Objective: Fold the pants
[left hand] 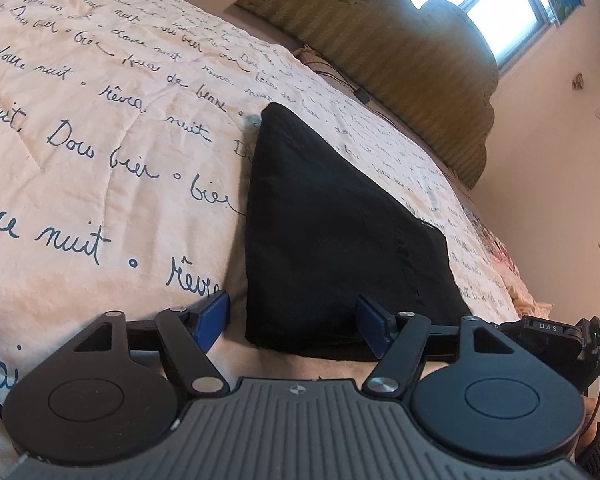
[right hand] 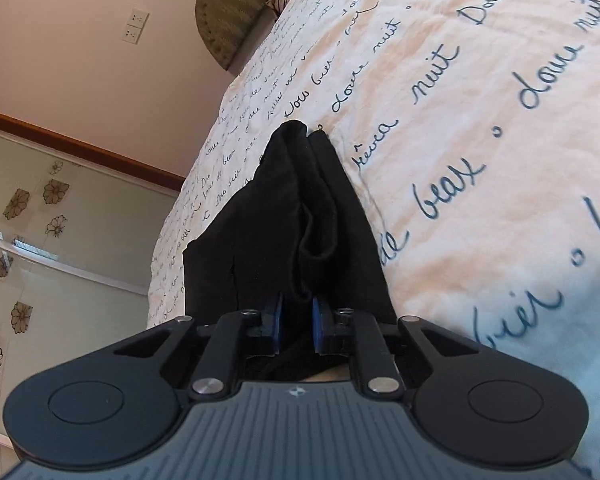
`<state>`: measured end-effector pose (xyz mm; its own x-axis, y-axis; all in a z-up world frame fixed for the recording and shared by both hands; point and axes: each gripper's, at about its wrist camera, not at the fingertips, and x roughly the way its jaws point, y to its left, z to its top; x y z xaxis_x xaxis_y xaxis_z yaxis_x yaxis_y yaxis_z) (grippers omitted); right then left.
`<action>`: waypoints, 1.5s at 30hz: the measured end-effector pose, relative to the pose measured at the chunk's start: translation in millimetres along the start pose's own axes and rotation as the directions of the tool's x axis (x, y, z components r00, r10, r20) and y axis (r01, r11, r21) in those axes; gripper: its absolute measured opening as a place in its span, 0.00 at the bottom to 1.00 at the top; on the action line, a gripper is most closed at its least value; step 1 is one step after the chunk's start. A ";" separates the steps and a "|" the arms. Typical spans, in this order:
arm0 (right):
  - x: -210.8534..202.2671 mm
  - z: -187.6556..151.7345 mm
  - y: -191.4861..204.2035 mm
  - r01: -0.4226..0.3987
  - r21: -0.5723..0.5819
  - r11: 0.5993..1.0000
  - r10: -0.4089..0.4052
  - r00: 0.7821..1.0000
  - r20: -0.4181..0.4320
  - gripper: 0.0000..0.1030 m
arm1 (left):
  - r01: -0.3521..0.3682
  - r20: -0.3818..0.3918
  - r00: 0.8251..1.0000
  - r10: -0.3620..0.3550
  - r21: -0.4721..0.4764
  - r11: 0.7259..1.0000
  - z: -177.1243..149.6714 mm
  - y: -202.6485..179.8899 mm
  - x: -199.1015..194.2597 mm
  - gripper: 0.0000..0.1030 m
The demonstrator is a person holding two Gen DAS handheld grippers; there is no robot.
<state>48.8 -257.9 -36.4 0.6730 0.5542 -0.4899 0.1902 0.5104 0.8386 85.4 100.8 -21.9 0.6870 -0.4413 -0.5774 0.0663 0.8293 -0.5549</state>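
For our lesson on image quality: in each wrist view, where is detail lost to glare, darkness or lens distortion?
Left wrist view: the window is blown out white; the black pants show almost no fold detail. Right wrist view: the pants show faint folds only; the quilt lettering stretches and blurs toward the right edge; fisheye bends the wall trim.

Bed with cream script-printed quilt (left hand: 100, 128); olive padded headboard (left hand: 400, 68). Bright window (left hand: 496, 4) above. Pale wall, outlet plate (right hand: 135, 26), floral-patterned panels (right hand: 28, 216).

Pretty clearly someone's bedroom: a bed (left hand: 100, 128) with script-printed quilt, padded green headboard (left hand: 412, 80), window (left hand: 500, 4) and wall sockets (right hand: 135, 26).
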 end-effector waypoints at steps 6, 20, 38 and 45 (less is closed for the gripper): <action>-2.6 -3.3 -11.6 0.006 -0.006 1.000 -0.006 1.000 0.016 0.13 | -0.037 0.014 0.999 0.036 0.120 0.992 -7.9 -14.8 4.1 0.79; 35.3 69.2 73.6 -0.045 -0.248 0.968 0.050 0.999 0.016 0.75 | -0.033 0.098 0.995 0.017 0.159 0.987 38.3 -43.2 13.6 0.88; 83.6 70.9 83.1 0.138 -0.359 0.923 -0.130 0.990 0.048 0.68 | -0.063 0.026 0.998 0.057 0.372 0.926 29.5 -67.0 59.8 0.88; 26.4 -7.0 85.7 0.241 -0.535 0.810 -0.187 0.970 0.153 0.71 | -0.128 0.060 0.992 0.114 0.377 0.917 -0.8 -64.0 38.8 0.90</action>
<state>77.8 -194.9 20.9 0.7269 0.3415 -0.5958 -0.0668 0.8987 0.4335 107.3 30.3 -9.3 0.7319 -0.3224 -0.6003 0.2458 0.9466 -0.2087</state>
